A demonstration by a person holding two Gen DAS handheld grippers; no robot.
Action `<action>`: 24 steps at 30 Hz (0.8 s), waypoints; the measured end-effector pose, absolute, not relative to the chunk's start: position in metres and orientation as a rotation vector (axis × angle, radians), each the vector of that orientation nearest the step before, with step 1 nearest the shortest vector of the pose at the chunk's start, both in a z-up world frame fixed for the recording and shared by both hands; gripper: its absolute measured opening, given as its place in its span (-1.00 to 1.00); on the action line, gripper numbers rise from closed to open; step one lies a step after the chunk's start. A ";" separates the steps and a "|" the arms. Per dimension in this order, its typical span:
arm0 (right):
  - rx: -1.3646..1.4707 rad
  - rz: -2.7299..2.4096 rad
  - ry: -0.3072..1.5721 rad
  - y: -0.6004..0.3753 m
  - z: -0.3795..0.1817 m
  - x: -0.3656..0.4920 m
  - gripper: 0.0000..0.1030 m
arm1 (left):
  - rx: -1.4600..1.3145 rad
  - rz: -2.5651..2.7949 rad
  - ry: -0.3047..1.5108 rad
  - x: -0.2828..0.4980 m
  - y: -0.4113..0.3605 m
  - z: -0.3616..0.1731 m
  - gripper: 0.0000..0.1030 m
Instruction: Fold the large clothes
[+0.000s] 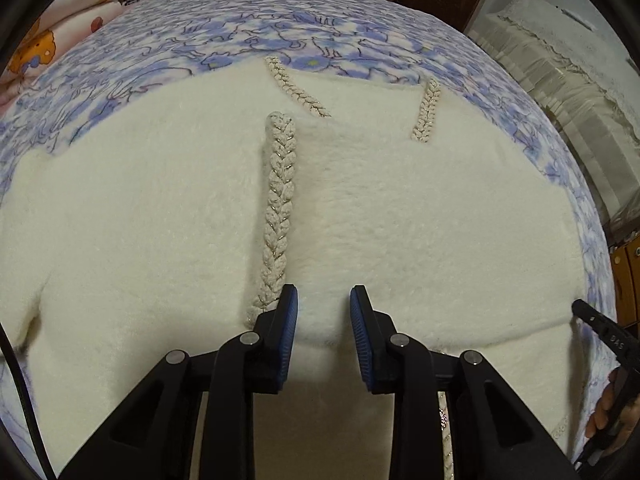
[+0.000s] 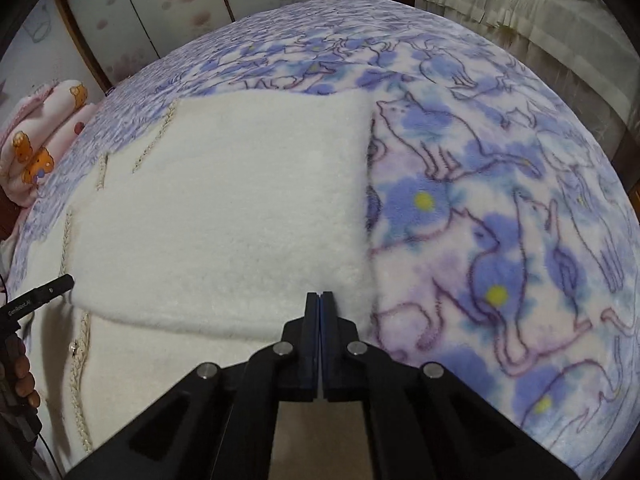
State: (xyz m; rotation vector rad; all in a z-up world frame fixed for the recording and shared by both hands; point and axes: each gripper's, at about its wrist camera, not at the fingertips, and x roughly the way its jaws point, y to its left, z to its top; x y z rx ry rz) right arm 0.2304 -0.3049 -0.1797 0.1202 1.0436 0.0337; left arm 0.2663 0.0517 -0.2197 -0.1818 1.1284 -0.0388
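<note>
Lying flat across the near half of a bed covered in a blue-and-lilac cat-print fleece blanket [image 2: 500,208] is a large, fluffy cream-white knitted garment [image 1: 168,216] trimmed with braided cord with metallic thread [image 1: 280,200]. One panel is already folded over, its straight edge running up the bed on the right side, so the folding looks partly done (how many folds remain is hard to judge). Over the garment's near edge, the left gripper [image 1: 323,312] hangs with its blue-padded fingers spread apart, holding nothing, just beside the long braid. At the folded panel's near right corner, the right gripper [image 2: 320,300] has its fingers pressed together; whether fabric is pinched between them cannot be told. Next, probably, both grippers need to catch the near edge and carry it evenly away toward the far edge.
</note>
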 end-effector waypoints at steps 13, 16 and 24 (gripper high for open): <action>0.016 0.010 1.044 -0.275 -0.174 0.232 -0.94 | -0.167 -0.035 1.161 0.270 0.047 -0.211 -0.44; 0.014 0.052 1.033 -0.262 -0.165 0.237 -0.93 | -0.159 -0.045 1.150 0.272 0.043 -0.203 -0.34; 0.007 0.235 1.000 -0.193 -0.145 0.283 -0.87 | -0.126 -0.037 1.077 0.313 0.030 -0.184 -0.09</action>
